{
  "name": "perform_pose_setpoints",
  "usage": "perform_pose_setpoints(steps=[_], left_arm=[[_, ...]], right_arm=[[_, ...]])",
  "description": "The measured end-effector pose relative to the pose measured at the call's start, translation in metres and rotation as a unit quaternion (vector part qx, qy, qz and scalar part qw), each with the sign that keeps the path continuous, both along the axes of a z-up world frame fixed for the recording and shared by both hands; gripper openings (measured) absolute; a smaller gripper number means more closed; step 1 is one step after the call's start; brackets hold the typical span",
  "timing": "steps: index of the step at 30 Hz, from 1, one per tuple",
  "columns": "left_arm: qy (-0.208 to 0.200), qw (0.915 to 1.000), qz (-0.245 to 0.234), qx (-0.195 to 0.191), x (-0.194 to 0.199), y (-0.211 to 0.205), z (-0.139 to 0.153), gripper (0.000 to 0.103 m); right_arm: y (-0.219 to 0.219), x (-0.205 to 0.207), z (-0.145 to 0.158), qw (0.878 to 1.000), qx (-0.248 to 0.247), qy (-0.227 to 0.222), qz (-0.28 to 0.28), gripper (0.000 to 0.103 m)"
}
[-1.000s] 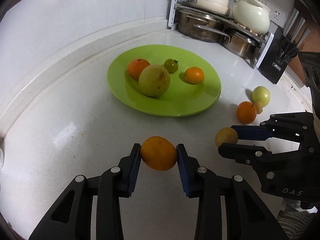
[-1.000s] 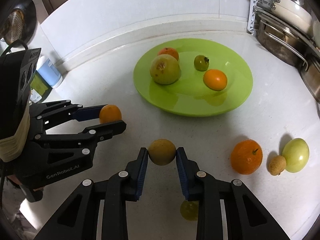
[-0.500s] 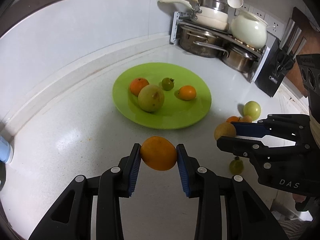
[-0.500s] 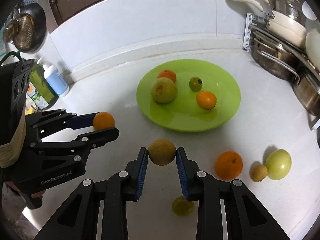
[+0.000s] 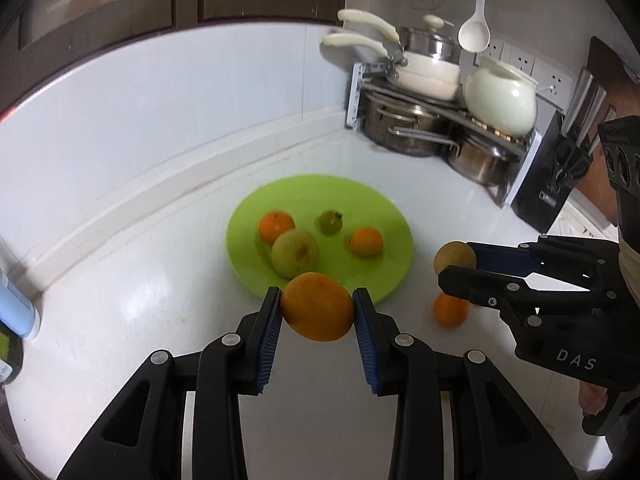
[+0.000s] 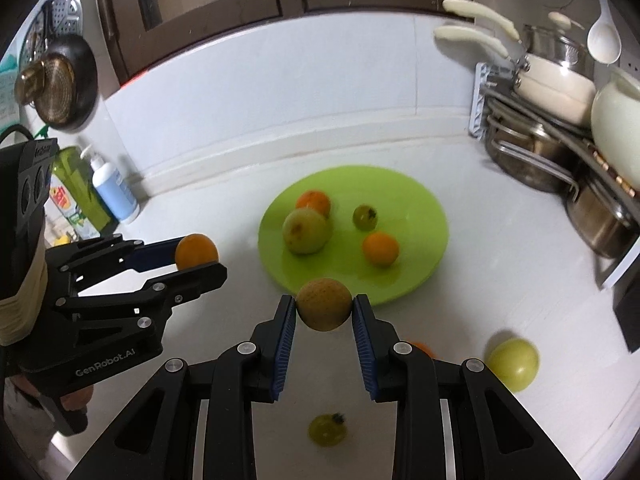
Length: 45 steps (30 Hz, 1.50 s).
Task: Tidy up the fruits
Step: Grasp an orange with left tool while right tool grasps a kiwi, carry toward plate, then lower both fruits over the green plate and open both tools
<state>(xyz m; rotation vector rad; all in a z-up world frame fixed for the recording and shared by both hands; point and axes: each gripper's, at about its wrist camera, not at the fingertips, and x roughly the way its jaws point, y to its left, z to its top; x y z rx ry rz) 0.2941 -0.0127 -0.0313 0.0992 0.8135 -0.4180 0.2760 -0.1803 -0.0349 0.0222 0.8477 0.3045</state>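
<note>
One loose orange (image 6: 418, 347) (mostly hidden) behind right gripper (image 6: 324, 318).

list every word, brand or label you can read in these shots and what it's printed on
"DAS": white letters on the body of the right gripper, seen from the left wrist view.
"GenRobot.AI": white letters on the body of the left gripper, seen from the right wrist view.
Label on the black knife block: too small and blurred to read.
Labels on the green bottle and the blue pump bottle: print visible, not legible.
</note>
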Motion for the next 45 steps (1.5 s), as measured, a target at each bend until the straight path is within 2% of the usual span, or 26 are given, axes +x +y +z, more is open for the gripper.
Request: perform_pose_setpoints(steps=[12,23,33,45], left_arm=[[-0.029,0.9995,0.012,-0.005,0.024,-0.023,0.024,0.036],[-0.037,0.9991,0.022,-0.001,0.062,-0.037,0.029,0.036],[-0.024,0.9994,0.022,0.007,0.103,-0.043,0.016,0.036],[0.015,0.9995,0.02,0.018,0.153,-0.046,-0.019,0.036]], right_arm=[[-0.024,0.031,0.025,0.999,0.001,-0.035,0.0,0.03],[-0.032,0.07,0.035,0.999,-0.007,-0.046,0.007,0.03],[-0.031,0.108,0.028,0.999,-0.01,-0.038,0.009,0.03],[-0.025,0.156,-0.008,1.0,-0.01,0.016,-0.006,0.03]])
